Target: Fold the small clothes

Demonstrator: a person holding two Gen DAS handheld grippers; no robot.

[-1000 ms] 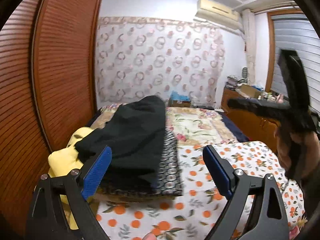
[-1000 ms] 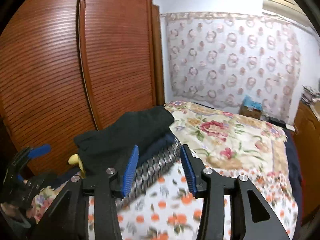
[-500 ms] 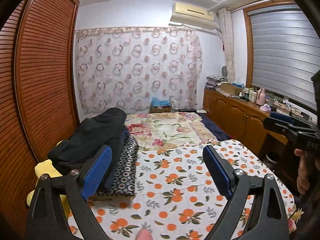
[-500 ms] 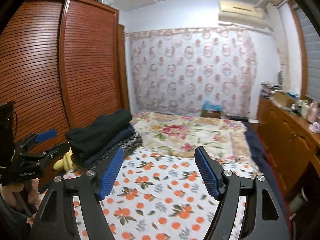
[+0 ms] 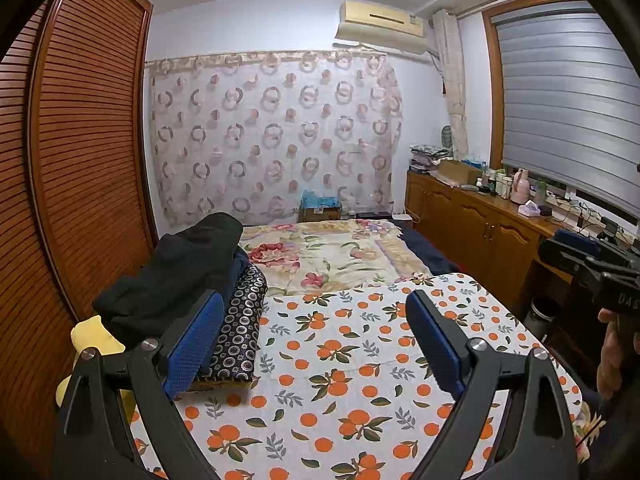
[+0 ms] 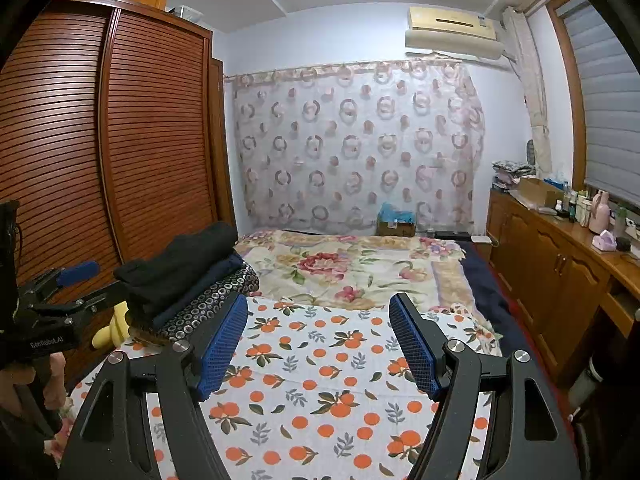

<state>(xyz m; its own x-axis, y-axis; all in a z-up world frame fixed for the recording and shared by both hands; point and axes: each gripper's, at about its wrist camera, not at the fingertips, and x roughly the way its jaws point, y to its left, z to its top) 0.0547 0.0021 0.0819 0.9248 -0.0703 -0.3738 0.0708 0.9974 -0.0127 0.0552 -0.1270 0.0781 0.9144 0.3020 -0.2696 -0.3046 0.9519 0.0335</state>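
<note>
Left wrist view: my left gripper (image 5: pixel 314 342) and my right gripper (image 6: pixel 316 346) both gape empty over the orange-print sheet (image 5: pixel 340 364), because the folded clothes stack (image 5: pixel 188 276) sits finished at the sheet's left edge.

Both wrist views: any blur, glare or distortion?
Left wrist view: sharp, no blur; fisheye bows the wardrobe; black vignette at the corners. Right wrist view: equally sharp, even indoor light, no glare; the curtain bulges outward.
</note>
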